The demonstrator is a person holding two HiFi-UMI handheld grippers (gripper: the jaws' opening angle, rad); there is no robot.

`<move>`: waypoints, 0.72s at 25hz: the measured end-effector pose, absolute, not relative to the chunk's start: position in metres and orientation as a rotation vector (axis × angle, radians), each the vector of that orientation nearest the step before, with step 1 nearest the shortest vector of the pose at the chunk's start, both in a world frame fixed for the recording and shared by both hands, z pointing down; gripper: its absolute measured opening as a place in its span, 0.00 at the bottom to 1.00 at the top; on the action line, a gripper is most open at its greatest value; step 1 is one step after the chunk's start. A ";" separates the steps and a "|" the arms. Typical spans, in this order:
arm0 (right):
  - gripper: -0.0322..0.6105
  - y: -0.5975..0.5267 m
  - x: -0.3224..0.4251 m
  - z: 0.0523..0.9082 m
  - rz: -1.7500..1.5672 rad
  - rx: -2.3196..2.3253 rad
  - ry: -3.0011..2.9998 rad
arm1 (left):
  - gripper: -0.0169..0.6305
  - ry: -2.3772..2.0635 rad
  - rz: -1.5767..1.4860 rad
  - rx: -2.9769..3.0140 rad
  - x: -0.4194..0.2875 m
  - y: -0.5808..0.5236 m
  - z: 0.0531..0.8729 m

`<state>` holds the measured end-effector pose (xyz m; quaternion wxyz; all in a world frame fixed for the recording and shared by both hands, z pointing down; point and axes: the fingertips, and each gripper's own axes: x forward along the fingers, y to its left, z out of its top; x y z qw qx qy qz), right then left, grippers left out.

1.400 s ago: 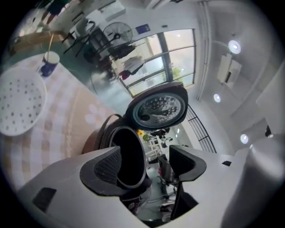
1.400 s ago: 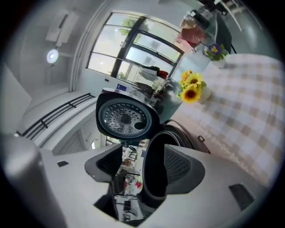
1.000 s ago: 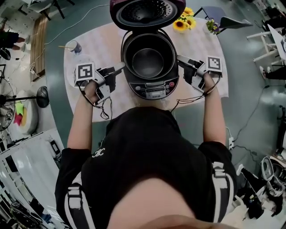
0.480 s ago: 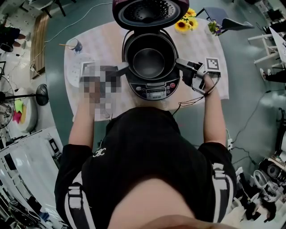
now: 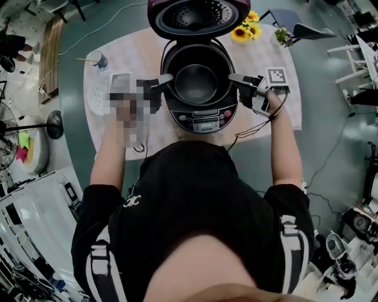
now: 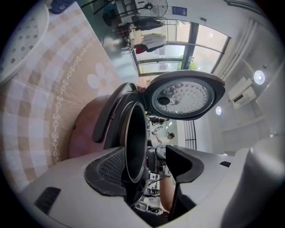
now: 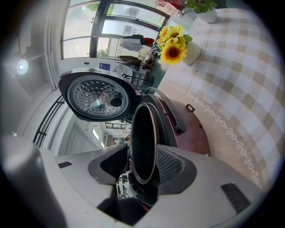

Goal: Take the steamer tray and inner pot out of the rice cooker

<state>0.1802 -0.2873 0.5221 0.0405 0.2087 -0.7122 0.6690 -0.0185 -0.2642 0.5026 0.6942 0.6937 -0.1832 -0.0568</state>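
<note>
The rice cooker [image 5: 204, 118] stands open on the table, its lid [image 5: 195, 15] tipped back. The dark inner pot [image 5: 198, 82] sits inside it. A white perforated steamer tray [image 5: 94, 97] lies on the cloth to the left, and it shows at the top left of the left gripper view [image 6: 18, 40]. My left gripper [image 5: 165, 79] [image 6: 142, 153] straddles the pot's left rim [image 6: 133, 142]: the rim lies by the outer pad, with a gap to the inner jaw. My right gripper [image 5: 233, 78] [image 7: 142, 153] straddles the right rim [image 7: 142, 142] the same way. Both gripper's jaws have just been closing and are still open.
A checked cloth covers the table [image 5: 266, 53]. Sunflowers in a vase [image 5: 243, 29] stand at the back right, and a small cup [image 5: 97, 61] at the back left. Cables hang from both grippers near the table's front edge. Chairs and clutter ring the table.
Both grippers have moved inward from beside the cooker to the pot's rim, one on each side. Their jaws stand narrower than before, with the rim between them.
</note>
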 end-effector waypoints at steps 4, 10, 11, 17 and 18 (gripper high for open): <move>0.31 -0.290 0.183 0.531 1.963 0.663 -2.133 | 0.39 -0.415 -0.061 1.576 -0.018 -0.267 0.509; 0.07 -0.290 0.194 0.547 1.825 0.777 -2.098 | 0.05 -0.484 0.006 1.548 -0.026 -0.264 0.533; 0.07 -0.290 0.195 0.547 1.825 0.780 -2.100 | 0.05 -0.484 0.001 1.542 -0.026 -0.263 0.533; 0.06 -0.288 0.192 0.547 1.840 0.855 -2.086 | 0.05 -0.516 -0.004 1.516 -0.026 -0.258 0.533; 0.06 -0.287 0.192 0.545 1.847 0.861 -2.089 | 0.05 -0.519 -0.015 1.517 -0.027 -0.257 0.531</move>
